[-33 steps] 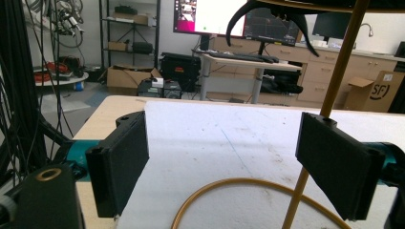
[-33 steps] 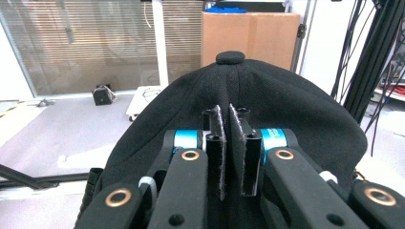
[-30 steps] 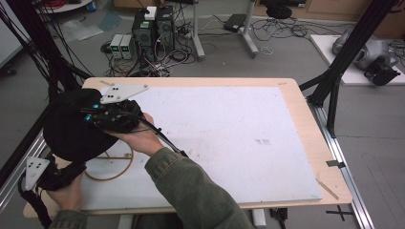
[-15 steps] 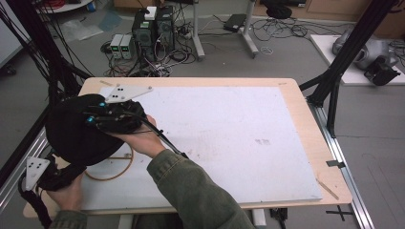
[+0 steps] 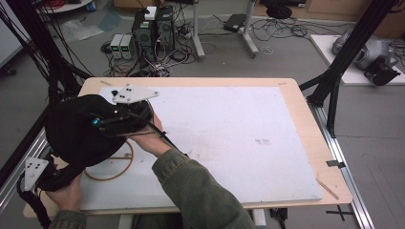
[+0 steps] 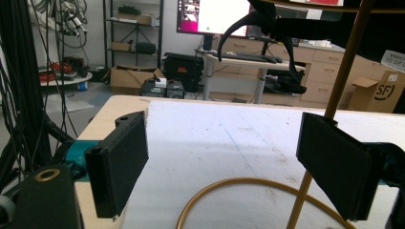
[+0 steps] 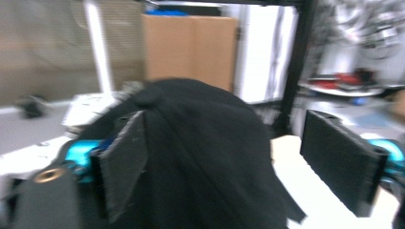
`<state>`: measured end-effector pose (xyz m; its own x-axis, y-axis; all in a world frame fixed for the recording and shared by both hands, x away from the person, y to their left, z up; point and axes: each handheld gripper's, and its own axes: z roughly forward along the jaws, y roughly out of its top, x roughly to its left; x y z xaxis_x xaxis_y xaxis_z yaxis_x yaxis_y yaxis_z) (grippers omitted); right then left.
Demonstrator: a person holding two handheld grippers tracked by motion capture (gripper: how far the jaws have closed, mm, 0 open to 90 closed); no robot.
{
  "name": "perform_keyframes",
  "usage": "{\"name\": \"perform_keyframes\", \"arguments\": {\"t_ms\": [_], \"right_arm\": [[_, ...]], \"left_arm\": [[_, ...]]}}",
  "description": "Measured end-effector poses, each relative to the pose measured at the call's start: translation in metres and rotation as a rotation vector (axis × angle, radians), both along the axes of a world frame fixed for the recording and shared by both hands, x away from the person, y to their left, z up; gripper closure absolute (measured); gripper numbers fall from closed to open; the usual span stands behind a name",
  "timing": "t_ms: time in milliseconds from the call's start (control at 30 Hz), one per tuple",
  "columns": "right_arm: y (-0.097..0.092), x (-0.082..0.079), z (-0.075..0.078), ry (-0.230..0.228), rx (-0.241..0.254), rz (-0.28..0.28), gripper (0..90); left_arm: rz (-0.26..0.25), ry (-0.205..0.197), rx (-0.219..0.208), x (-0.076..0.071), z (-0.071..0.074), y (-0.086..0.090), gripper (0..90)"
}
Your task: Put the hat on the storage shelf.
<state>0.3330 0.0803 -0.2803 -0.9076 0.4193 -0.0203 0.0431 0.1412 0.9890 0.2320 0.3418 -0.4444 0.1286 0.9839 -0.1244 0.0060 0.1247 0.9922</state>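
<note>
black cloth [image 5: 71, 131] sits draped over a thin gold wire stand [image 5: 112, 167] at the left end of the bench [image 5: 296, 102], humped like a dome, soft matte fabric with a loose flap hanging at its lower edge. right gripper [image 7: 224, 167] is up against the cloth's right side and its jaws have just been opening; they stand wide apart with the cloth bulging between them, pads not pressing on it. left gripper [image 6: 224, 162] rests low at the bench's near-left corner, jaws apart, nothing clamped, with the gold hoop base and one slim upright rod between them. step looks like dressing or settling the cloth on the frame. to do it well, likely back the right gripper off straight so the pads don't drag fabric, and keep the left ready to steady the light stand. bench top is white, scuffed, wood-edged.
</note>
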Motion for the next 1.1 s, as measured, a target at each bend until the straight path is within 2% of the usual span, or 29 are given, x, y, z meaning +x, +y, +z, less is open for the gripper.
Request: {"name": "perform_keyframes", "arguments": {"t_ms": [167, 200, 400, 467, 533, 600, 733, 800, 833, 900, 933, 967, 1067, 1100], "right_arm": [[-0.014, 0.001, -0.005, -0.009, -0.002, -0.045, 11.9], [-0.025, 0.002, -0.007, -0.013, -0.006, -0.085, 11.5], [-0.055, 0.007, -0.012, -0.011, 0.002, -0.162, 11.5], [-0.059, 0.007, -0.013, -0.016, -0.002, -0.178, 11.4], [-0.076, 0.008, -0.017, -0.020, -0.014, -0.207, 10.9], [-0.080, 0.008, -0.019, -0.020, -0.013, -0.213, 10.9], [-0.108, 0.007, -0.028, -0.024, -0.011, -0.259, 10.9], [-0.112, 0.006, -0.029, -0.018, -0.012, -0.266, 10.9], [-0.126, 0.004, -0.033, -0.015, -0.012, -0.299, 10.9], [-0.131, 0.004, -0.034, -0.015, -0.013, -0.309, 10.9], [-0.147, 0.003, -0.038, -0.024, -0.015, -0.339, 10.9], [-0.147, 0.003, -0.038, -0.024, -0.015, -0.339, 10.9], [-0.174, 0.002, -0.045, -0.015, -0.025, -0.399, 10.9], [-0.174, 0.002, -0.045, -0.015, -0.025, -0.399, 10.9]], "left_arm": [[0.002, 0.000, 0.006, 0.000, 0.000, -0.001, 18.1], [0.002, 0.000, 0.010, 0.000, 0.000, -0.001, 18.1], [0.000, -0.002, 0.018, 0.000, 0.001, -0.003, 18.0], [0.000, -0.002, 0.019, 0.000, 0.001, -0.003, 18.0], [0.002, 0.001, 0.019, 0.000, 0.001, -0.003, 18.0], [0.001, 0.004, 0.019, 0.000, 0.001, -0.003, 18.0], [0.000, 0.002, 0.012, -0.001, 0.001, -0.002, 17.9], [0.000, 0.002, 0.012, -0.001, 0.001, -0.002, 17.9], [-0.001, 0.005, 0.013, -0.001, 0.001, -0.002, 17.9], [-0.002, 0.005, 0.017, -0.001, 0.001, -0.002, 17.9], [-0.002, 0.005, 0.017, -0.001, 0.001, -0.003, 17.9], [-0.003, 0.003, 0.016, 0.000, 0.001, -0.003, 17.9], [-0.006, 0.007, 0.020, 0.001, 0.000, -0.004, 17.9], [-0.006, 0.007, 0.020, 0.001, 0.000, -0.004, 17.9]]}}
